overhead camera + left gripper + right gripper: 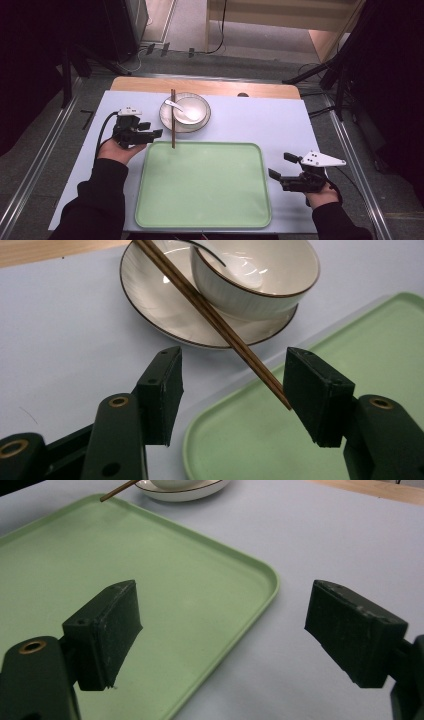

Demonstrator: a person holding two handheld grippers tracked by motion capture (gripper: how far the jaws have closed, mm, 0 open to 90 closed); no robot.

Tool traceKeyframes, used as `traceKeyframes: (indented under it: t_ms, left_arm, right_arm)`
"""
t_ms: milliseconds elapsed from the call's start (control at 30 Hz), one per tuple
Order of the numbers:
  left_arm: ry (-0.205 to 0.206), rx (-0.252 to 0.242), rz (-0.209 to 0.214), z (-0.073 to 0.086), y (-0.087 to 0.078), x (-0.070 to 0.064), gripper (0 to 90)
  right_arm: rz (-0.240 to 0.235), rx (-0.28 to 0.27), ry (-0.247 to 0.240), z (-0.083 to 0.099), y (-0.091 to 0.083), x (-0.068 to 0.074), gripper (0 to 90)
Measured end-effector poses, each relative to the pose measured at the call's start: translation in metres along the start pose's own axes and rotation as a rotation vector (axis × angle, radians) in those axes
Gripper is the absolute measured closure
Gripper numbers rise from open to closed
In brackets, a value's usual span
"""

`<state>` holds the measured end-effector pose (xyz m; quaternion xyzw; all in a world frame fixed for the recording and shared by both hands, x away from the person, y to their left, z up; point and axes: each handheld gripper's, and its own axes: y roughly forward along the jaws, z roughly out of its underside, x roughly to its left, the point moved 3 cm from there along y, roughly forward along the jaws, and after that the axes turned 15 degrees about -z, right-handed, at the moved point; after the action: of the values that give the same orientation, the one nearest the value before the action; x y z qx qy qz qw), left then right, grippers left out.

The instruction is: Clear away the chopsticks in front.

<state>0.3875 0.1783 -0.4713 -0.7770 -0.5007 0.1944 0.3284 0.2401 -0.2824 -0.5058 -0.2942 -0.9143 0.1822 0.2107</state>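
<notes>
From the high view, my left claw sits off the far left corner of the green tray, its jaws parted and pointing toward the chopsticks. The chopsticks lie across the plate just beyond the tray's far edge, with their near tips reaching over the tray's rim. A bowl stands on the plate with a white spoon in it. My right claw waits beside the tray's right edge, jaws wide and holding nothing. The tray rests on the pale blue worktop.

In the left gripper view, my left claw is spread wide, and the chopsticks slant down from the plate so that their tips end over the tray, just beside my right-hand jaw; I cannot tell whether they touch it. The bowl sits on the plate behind them.

In the right gripper view, my right claw stands wide open and empty above the tray's corner and the worktop beside it. The chopsticks' tip pokes over the tray's far rim, well apart from my jaws, with the plate beyond it.
</notes>
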Motion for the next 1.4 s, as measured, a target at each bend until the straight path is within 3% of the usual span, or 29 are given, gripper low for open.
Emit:
traceKeyframes:
  t_ms: [100, 233, 467, 600, 933, 1033, 1400]
  left_arm:
    - [-0.019, 0.025, -0.016, -0.007, 0.007, -0.004, 46.4]
    - [0.015, 0.057, -0.048, -0.014, 0.021, -0.010, 49.6]
    - [-0.036, 0.098, -0.059, -0.014, 0.044, -0.010, 52.8]
    - [-0.055, 0.089, -0.046, -0.016, 0.048, -0.012, 53.9]
    - [-0.023, 0.088, -0.057, -0.017, 0.059, -0.022, 55.9]
    - [-0.007, 0.100, -0.073, -0.015, 0.063, -0.022, 57.0]
    - [-0.016, 0.084, -0.083, -0.016, 0.068, -0.019, 66.3]
  right_arm:
    - [0.001, 0.005, -0.003, 0.000, 0.001, 0.000, 15.2]
    - [-0.002, 0.003, -0.001, 0.000, 0.001, 0.000, 15.2]
    - [-0.003, 0.010, -0.003, 0.000, 0.001, 0.000, 15.2]
    - [-0.004, 0.019, 0.000, 0.001, 0.001, 0.000, 15.3]
    - [-0.006, 0.023, -0.002, 0.001, 0.001, 0.001, 15.2]
    - [-0.006, 0.024, -0.002, 0.001, 0.001, 0.001, 15.2]
    - [-0.016, 0.030, -0.004, 0.001, 0.003, 0.001, 15.2]
